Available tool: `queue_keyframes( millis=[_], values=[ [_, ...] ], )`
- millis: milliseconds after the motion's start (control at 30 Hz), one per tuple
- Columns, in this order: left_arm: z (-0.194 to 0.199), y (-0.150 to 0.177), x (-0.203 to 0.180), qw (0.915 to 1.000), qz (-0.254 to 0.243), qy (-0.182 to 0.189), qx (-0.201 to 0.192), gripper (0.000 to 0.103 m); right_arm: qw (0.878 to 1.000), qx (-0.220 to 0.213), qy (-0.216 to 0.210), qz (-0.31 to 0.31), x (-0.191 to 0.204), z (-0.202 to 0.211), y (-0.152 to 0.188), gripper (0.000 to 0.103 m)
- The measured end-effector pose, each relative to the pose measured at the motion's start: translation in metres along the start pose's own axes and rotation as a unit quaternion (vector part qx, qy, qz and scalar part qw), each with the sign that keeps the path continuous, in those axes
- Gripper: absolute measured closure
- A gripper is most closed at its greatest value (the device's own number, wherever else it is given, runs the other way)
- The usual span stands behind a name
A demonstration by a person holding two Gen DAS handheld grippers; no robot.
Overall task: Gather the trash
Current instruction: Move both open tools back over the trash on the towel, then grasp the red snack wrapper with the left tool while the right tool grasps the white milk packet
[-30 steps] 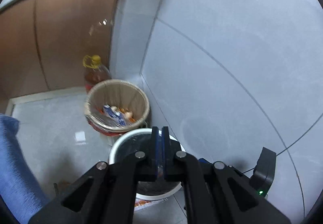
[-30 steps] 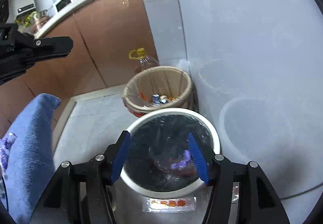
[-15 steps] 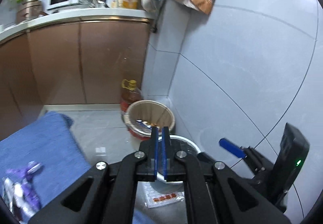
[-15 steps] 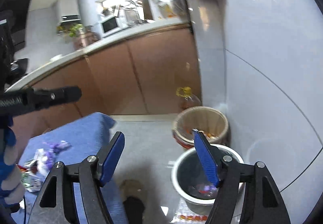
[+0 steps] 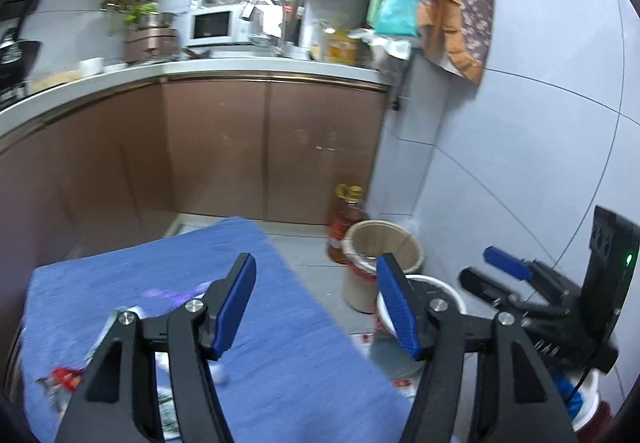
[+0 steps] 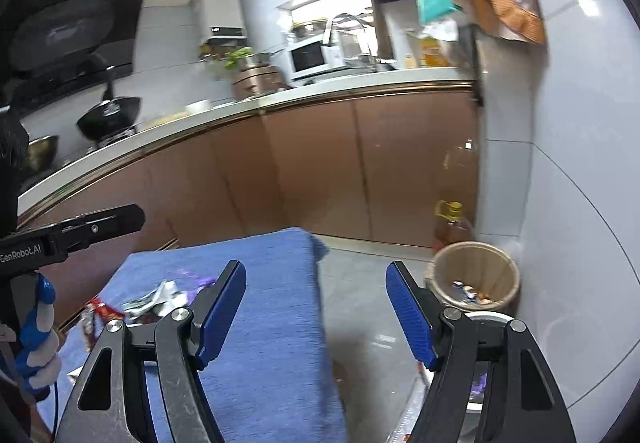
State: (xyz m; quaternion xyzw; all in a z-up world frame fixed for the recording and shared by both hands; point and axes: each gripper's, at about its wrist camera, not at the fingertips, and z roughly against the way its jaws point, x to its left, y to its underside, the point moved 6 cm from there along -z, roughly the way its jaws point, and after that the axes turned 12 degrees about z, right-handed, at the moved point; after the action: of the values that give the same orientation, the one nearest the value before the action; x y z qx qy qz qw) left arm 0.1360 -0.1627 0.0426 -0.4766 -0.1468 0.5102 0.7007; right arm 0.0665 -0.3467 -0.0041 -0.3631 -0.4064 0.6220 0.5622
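Both your grippers have risen from the white-rimmed round plastic bin (image 5: 448, 285) toward the blue cloth-covered table (image 5: 280, 343). Your left gripper (image 5: 316, 307) is opening, nothing between its jaws; your right gripper (image 6: 316, 317) stands wide, empty.

2 bins (image 5: 382, 243) (image 5: 436, 285), 1 oil bottle (image 5: 346, 219), 1 blue cloth (image 5: 280, 343), 1 microwave (image 5: 214, 25)

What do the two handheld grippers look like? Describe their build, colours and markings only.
Both the left gripper and the right gripper have black angular linkage arms with silver pivot bolts and ribbed blue finger pads. The left one's side reads "GenRobot.AI" in white; the right one's rear box shows a green light.
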Motion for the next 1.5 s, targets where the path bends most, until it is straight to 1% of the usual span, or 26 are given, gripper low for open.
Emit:
queue_keyframes(
  millis=[100, 200, 267, 400, 467, 533, 633, 800, 833, 933, 1000, 1033, 1100, 1133, 1233, 1300, 1333, 1400, 1500],
  values=[
    [0.027, 0.008, 0.035, 0.9995, 0.013, -0.028, -0.008, 0.042, 1.000, 0.000, -0.020, 0.012, 0.020, 0.002, -0.003, 0.033],
    [0.052, 0.021, 0.078, 0.9973, 0.032, -0.065, -0.013, 0.042, 0.999, 0.001, -0.041, 0.025, 0.041, 0.002, -0.005, 0.033],
    [0.067, 0.032, 0.106, 0.9952, 0.046, -0.085, -0.016, 0.042, 0.997, 0.005, -0.065, 0.035, 0.059, 0.000, -0.006, 0.033],
    [0.092, 0.053, 0.164, 0.9868, 0.080, -0.139, -0.024, 0.042, 0.992, 0.023, -0.114, 0.052, 0.095, -0.016, 0.000, 0.033],
    [0.103, 0.065, 0.188, 0.9823, 0.097, -0.158, -0.028, 0.042, 0.987, 0.036, -0.143, 0.057, 0.114, -0.029, 0.005, 0.033],
    [0.110, 0.079, 0.211, 0.9774, 0.113, -0.177, -0.024, 0.042, 0.983, 0.050, -0.164, 0.063, 0.130, -0.040, 0.011, 0.033],
    [0.112, 0.099, 0.235, 0.9709, 0.124, -0.205, -0.012, 0.042, 0.975, 0.073, -0.193, 0.075, 0.155, -0.061, 0.021, 0.033],
    [0.102, 0.129, 0.262, 0.9622, 0.160, -0.220, 0.017, 0.042, 0.960, 0.105, -0.241, 0.099, 0.185, -0.089, 0.036, 0.033],
    [0.099, 0.133, 0.264, 0.9614, 0.169, -0.216, 0.021, 0.042, 0.957, 0.108, -0.249, 0.102, 0.189, -0.090, 0.038, 0.033],
    [0.094, 0.146, 0.270, 0.9603, 0.184, -0.207, 0.036, 0.042, 0.939, 0.124, -0.298, 0.115, 0.208, -0.096, 0.050, 0.033],
    [0.088, 0.151, 0.274, 0.9587, 0.186, -0.211, 0.045, 0.042, 0.921, 0.142, -0.340, 0.129, 0.228, -0.097, 0.063, 0.033],
    [0.086, 0.151, 0.275, 0.9583, 0.187, -0.211, 0.048, 0.042, 0.915, 0.147, -0.350, 0.135, 0.234, -0.097, 0.066, 0.033],
    [0.078, 0.150, 0.277, 0.9575, 0.187, -0.212, 0.055, 0.042, 0.899, 0.160, -0.377, 0.157, 0.255, -0.096, 0.078, 0.033],
    [0.075, 0.149, 0.276, 0.9575, 0.187, -0.212, 0.057, 0.042, 0.894, 0.162, -0.384, 0.164, 0.261, -0.094, 0.081, 0.033],
    [0.063, 0.144, 0.280, 0.9587, 0.184, -0.207, 0.067, 0.042, 0.873, 0.162, -0.414, 0.201, 0.289, -0.088, 0.087, 0.033],
    [0.054, 0.142, 0.285, 0.9572, 0.181, -0.213, 0.075, 0.042, 0.860, 0.160, -0.428, 0.229, 0.305, -0.085, 0.089, 0.032],
    [0.049, 0.143, 0.288, 0.9565, 0.182, -0.213, 0.082, 0.042, 0.855, 0.159, -0.432, 0.239, 0.309, -0.084, 0.089, 0.032],
    [0.040, 0.147, 0.296, 0.9542, 0.190, -0.209, 0.097, 0.042, 0.839, 0.157, -0.445, 0.270, 0.324, -0.081, 0.094, 0.032],
    [0.032, 0.153, 0.306, 0.9519, 0.201, -0.204, 0.109, 0.042, 0.822, 0.157, -0.453, 0.308, 0.341, -0.081, 0.101, 0.032]
  ],
)
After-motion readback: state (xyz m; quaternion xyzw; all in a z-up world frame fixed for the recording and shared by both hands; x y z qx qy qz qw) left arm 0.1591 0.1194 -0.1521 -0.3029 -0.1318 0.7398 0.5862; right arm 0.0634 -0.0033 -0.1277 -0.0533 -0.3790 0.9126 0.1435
